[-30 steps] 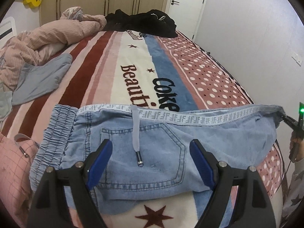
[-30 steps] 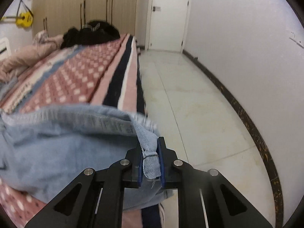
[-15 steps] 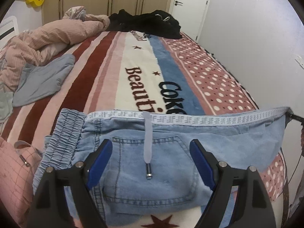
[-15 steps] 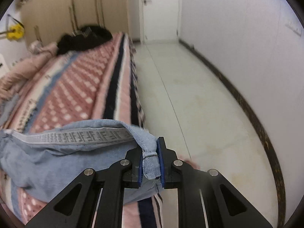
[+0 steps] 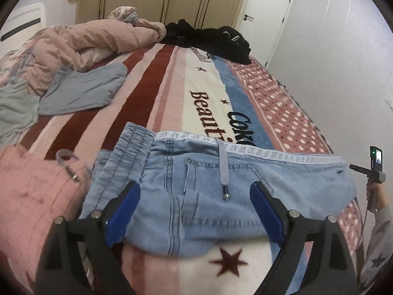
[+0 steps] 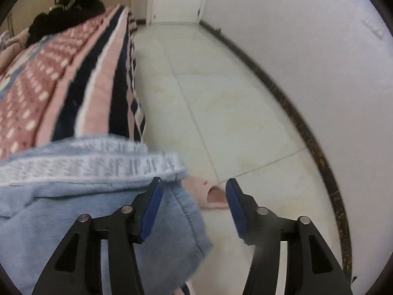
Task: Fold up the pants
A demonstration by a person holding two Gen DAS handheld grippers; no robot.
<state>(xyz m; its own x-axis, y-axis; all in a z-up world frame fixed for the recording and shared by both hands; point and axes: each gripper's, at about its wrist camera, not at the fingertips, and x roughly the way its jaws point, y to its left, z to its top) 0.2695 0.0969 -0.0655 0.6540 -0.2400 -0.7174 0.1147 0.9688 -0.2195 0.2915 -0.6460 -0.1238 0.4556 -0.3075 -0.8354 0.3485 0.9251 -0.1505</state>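
Note:
The light blue denim pants (image 5: 208,191) lie folded across the near end of the bed, elastic waistband at the left, white lettered trim along the far edge, a grey drawstring hanging over the back pocket. My left gripper (image 5: 195,209) is open and empty just above their near part. My right gripper (image 6: 192,209) is open at the pants' right end (image 6: 86,196), which hangs at the bed's right edge; its left finger (image 6: 151,209) is beside the cloth. In the left wrist view the right gripper (image 5: 363,169) shows at the far right, just off the pants' corner.
The striped blanket (image 5: 201,93) covers the bed. A pink quilt (image 5: 81,41), grey garments (image 5: 83,91) and black clothes (image 5: 208,39) lie further back. A pink checked garment (image 5: 32,196) lies at the near left. A pink slipper (image 6: 211,195) is on the tiled floor (image 6: 233,103) by the white wall.
My right gripper has opened and let go of the pants' right corner, which has dropped onto the bed edge. The left gripper stays open above the pants.

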